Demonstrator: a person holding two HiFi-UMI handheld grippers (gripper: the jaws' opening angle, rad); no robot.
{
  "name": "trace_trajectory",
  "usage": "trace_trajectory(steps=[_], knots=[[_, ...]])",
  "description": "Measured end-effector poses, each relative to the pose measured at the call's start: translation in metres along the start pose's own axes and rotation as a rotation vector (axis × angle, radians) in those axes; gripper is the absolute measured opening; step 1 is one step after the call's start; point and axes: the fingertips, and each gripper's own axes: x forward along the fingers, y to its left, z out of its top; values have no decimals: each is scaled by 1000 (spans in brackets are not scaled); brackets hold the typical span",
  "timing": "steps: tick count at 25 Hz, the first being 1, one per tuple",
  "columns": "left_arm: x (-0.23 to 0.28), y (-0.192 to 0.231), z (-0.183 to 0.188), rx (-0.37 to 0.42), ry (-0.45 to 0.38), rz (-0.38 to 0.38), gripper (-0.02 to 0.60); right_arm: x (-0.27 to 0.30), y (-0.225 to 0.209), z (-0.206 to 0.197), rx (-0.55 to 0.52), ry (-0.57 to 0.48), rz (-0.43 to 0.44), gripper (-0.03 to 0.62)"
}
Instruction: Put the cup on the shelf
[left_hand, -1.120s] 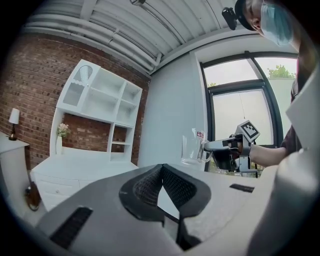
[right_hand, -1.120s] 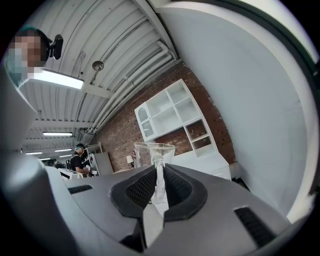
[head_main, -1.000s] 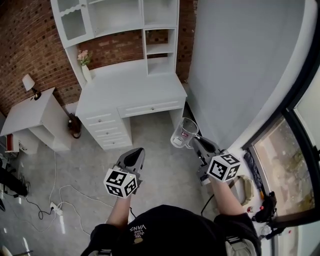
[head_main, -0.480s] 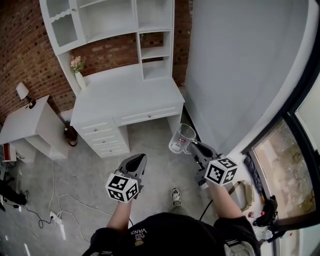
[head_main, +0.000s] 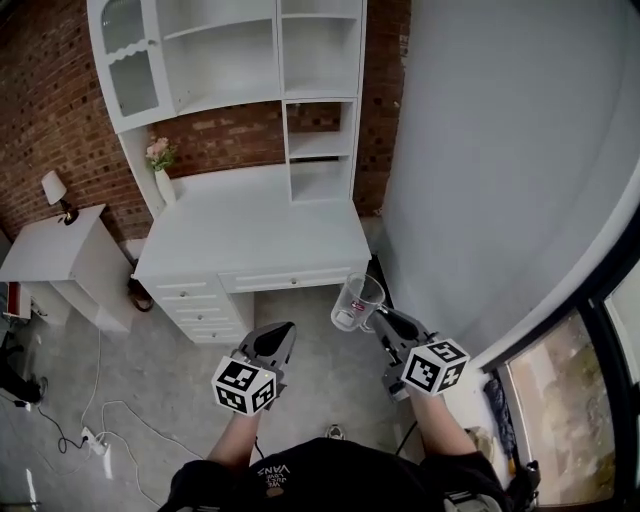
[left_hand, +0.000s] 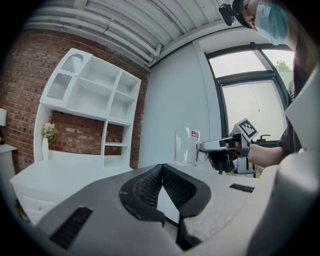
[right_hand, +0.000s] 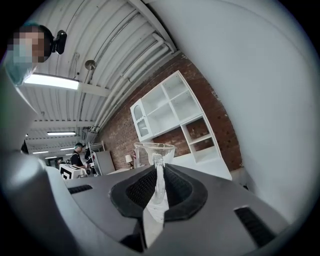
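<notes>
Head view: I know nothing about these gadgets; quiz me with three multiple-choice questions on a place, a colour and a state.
1. The left gripper is: A shut and empty; B clamped on a vase; C wide open.
2. The cup is: A on the floor; B held up by the right gripper; C in the left gripper.
3. The desk is: A black; B white; C green.
Answers: A, its jaws meet with nothing between; B, the right jaws pinch its handle; B, it is plainly white.
</notes>
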Motion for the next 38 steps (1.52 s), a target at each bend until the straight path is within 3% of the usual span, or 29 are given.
trace_trajectory(steps=[6,12,22,29,38], knots=[[55,8,5,-18,-23,69,8,24,-55,28,-21,9,54,34],[85,19,-2,-39,16,112,8,48,-88,38,-5,26,84,34],[130,40,11,-16,17,86,8,78,-118,53,3,14,82,34],[144,91,14,-31,-16,81,8,125,-126,63,-21,8,49,34],[175,193,43,-22,-41,51,8,227,-128,101,-39,-24,30,34]])
